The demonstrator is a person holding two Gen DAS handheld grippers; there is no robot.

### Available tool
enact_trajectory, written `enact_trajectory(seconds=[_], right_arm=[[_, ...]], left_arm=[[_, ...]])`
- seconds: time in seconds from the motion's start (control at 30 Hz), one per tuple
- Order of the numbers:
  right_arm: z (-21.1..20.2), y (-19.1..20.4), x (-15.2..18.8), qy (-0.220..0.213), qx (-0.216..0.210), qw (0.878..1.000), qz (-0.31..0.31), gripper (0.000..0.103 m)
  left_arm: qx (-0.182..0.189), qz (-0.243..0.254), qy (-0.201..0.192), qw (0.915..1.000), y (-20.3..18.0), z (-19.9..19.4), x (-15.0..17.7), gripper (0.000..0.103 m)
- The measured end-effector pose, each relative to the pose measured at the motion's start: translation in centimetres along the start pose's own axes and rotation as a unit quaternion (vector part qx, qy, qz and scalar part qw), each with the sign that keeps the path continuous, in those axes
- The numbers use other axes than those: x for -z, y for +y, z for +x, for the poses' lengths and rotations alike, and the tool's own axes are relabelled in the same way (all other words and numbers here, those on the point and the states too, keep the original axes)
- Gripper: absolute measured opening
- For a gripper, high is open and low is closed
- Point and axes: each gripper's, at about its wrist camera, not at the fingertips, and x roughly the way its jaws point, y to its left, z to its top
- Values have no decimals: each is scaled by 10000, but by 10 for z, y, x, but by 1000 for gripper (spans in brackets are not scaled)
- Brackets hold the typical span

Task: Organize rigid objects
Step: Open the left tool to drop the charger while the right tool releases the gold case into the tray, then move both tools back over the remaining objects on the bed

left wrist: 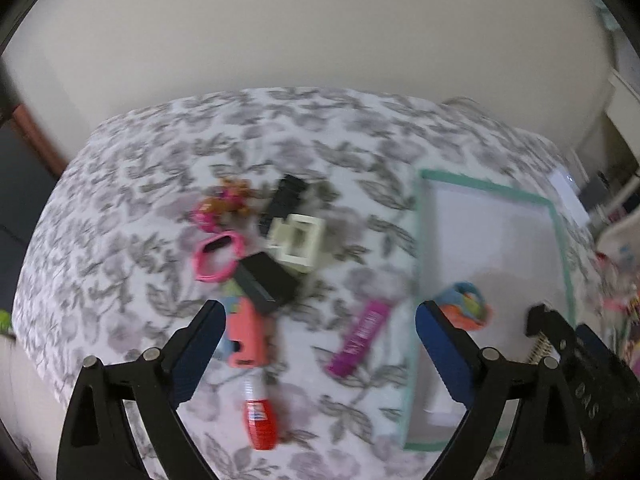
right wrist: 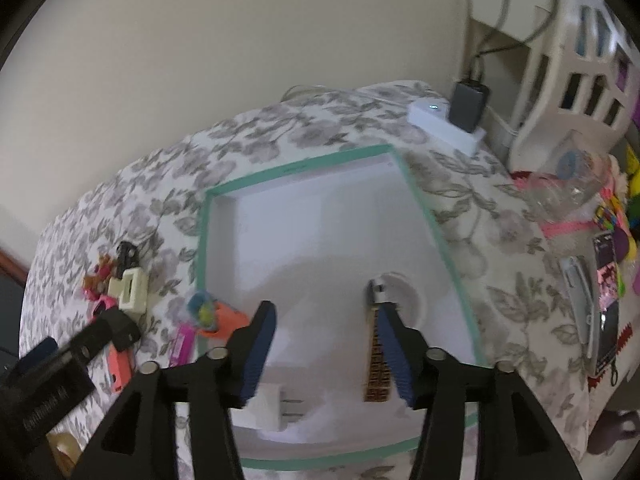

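A pile of small objects lies on the floral cloth in the left wrist view: a cream clip (left wrist: 298, 242), a pink ring (left wrist: 218, 256), a black box (left wrist: 266, 282), a coral case (left wrist: 246, 334), a red-capped tube (left wrist: 260, 420) and a magenta tube (left wrist: 360, 336). My left gripper (left wrist: 320, 344) is open and empty above them. A white tray with a teal rim (right wrist: 420, 200) holds a white plug (right wrist: 276, 406), a patterned strip (right wrist: 376, 364) and a white round piece (right wrist: 404, 292). My right gripper (right wrist: 326, 348) is open and empty over the tray. A multicoloured toy (right wrist: 212, 312) rests on the tray's left rim.
A white power strip (right wrist: 444, 128) with a black adapter (right wrist: 468, 106) sits at the cloth's far corner. A white basket (right wrist: 580, 80) and colourful clutter (right wrist: 608, 240) stand at the right. A beige wall is behind.
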Motion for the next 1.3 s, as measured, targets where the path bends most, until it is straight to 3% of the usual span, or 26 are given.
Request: enact_trajectory(seconds=[0.1, 0.27, 0.63, 0.7, 0.8, 0.97, 1.3], right_arm=[[2, 12, 4, 10, -31, 9999, -132, 69], [9, 29, 9, 107, -120, 9993, -331, 74], [19, 57, 19, 237, -171, 9978, -603, 90], [18, 64, 20, 221, -185, 9973, -678, 99], [12, 78, 22, 131, -309, 9962, -804, 99], [7, 111, 29, 90, -569, 9918, -1138, 99], [31, 168, 67, 764, -877, 9740, -1944, 99]], left_arm=[[-76, -239, 48, 9997, 17, 4, -1, 101], [122, -603, 248, 9978, 50, 11, -5, 101], [-355, -1310, 270, 9904, 134, 16, -3, 101], [-530, -1433, 247, 9879, 149, 15, -1, 101], [-688, -1669, 179, 9834, 170, 12, 3, 101], [-651, -1787, 295, 9813, 184, 17, 9, 101], [-660, -1777, 798, 9786, 188, 44, 28, 101]])
